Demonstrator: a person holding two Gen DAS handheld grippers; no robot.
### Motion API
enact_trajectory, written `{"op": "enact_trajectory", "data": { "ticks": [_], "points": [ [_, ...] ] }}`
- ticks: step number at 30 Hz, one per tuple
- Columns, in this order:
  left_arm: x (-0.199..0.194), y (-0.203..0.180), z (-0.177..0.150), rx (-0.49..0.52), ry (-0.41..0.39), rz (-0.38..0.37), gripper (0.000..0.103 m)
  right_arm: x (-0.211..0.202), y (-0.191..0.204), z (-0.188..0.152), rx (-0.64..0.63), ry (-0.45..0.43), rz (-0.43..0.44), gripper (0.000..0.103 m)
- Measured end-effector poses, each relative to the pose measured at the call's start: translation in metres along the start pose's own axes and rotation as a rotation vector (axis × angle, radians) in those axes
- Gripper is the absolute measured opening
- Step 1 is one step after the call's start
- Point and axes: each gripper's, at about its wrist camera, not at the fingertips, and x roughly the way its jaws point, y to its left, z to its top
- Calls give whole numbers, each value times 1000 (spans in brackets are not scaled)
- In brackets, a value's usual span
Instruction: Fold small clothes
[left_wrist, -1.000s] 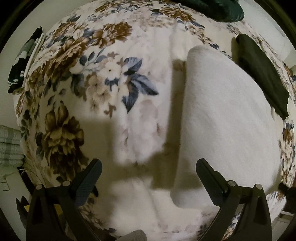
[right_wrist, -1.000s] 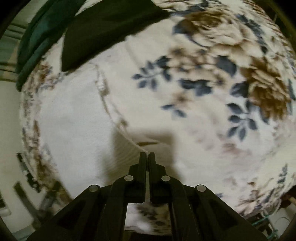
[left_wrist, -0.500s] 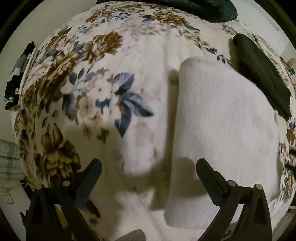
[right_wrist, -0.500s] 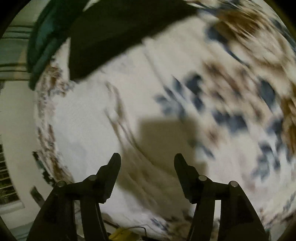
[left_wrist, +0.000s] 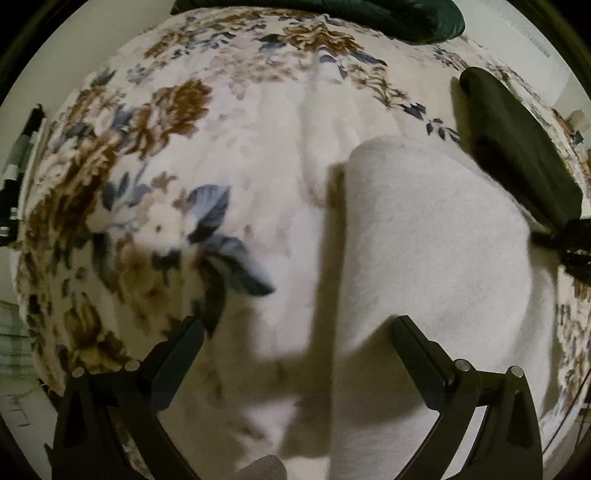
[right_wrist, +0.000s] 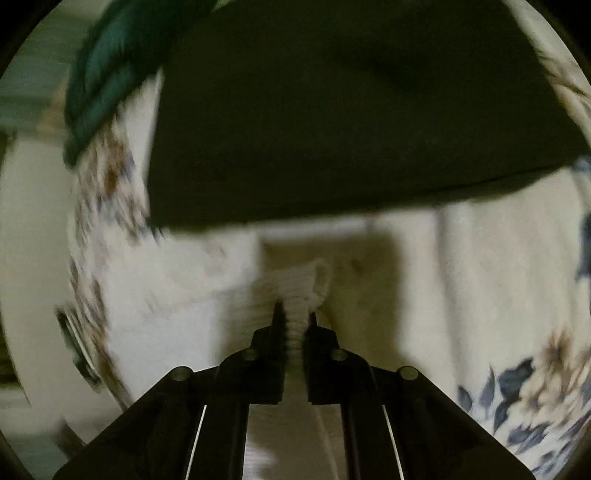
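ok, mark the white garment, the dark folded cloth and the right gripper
white garment (left_wrist: 436, 258), left wrist view, middle of its flat folded body
dark folded cloth (right_wrist: 351, 110), right wrist view, centre of its top face
right gripper (right_wrist: 294, 321), right wrist view, between the fingertips, pinching the garment's ribbed edge

Floral blanket (left_wrist: 177, 155) spread underneath; pale wall (right_wrist: 33, 221) beyond.

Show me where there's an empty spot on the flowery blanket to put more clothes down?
The floral blanket lies bare left of the white garment, from the blue leaf up to the brown flowers. The right side is crowded: the dark folded cloth lies beside the white garment, and the green bundle fills the far edge.
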Motion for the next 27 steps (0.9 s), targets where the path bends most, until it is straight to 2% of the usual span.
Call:
{"op": "enact_trajectory", "data": {
  "ticks": [1,3,4,5,6,9,11,13,15,18,20,22,23,24,25,26,27],
  "points": [
    [1,2,2,-2,5,-22,103,2,2,0,-18,28,5,14],
    [0,10,4,-18,11,-90,103,-9,-5,-5,-9,47,50,48],
    [0,17,5,-33,18,-136,103,-15,-12,-9,12,44,112,55],
    [2,24,5,-49,28,-194,103,-18,-19,-15,31,58,176,67],
    [4,27,5,-59,36,-235,103,-19,-27,-24,38,79,207,74],
    [16,39,4,-86,80,-349,103,5,-44,-49,62,205,316,75],
    [28,41,3,-103,101,-428,103,29,-47,-62,93,282,424,77],
    [41,36,2,-99,129,-480,103,45,-47,-70,106,308,497,78],
    [52,30,4,-96,148,-504,103,57,-39,-72,104,308,555,85],
    [57,23,11,-88,144,-547,103,74,-20,-69,85,323,592,86],
    [56,18,15,-83,133,-575,103,80,-7,-69,50,326,582,86],
    [52,12,18,-65,120,-588,102,90,10,-68,30,321,562,81],
    [48,6,19,-48,107,-591,89,92,15,-68,25,315,549,68],
    [46,2,20,-35,101,-591,58,93,19,-69,23,310,545,51],
    [43,-4,23,-19,100,-603,41,91,18,-72,28,298,543,44],
    [40,-8,26,-17,97,-600,31,88,19,-73,34,283,543,37],
    [38,-8,29,-13,90,-590,26,84,24,-74,34,258,531,33]
  ]
}}
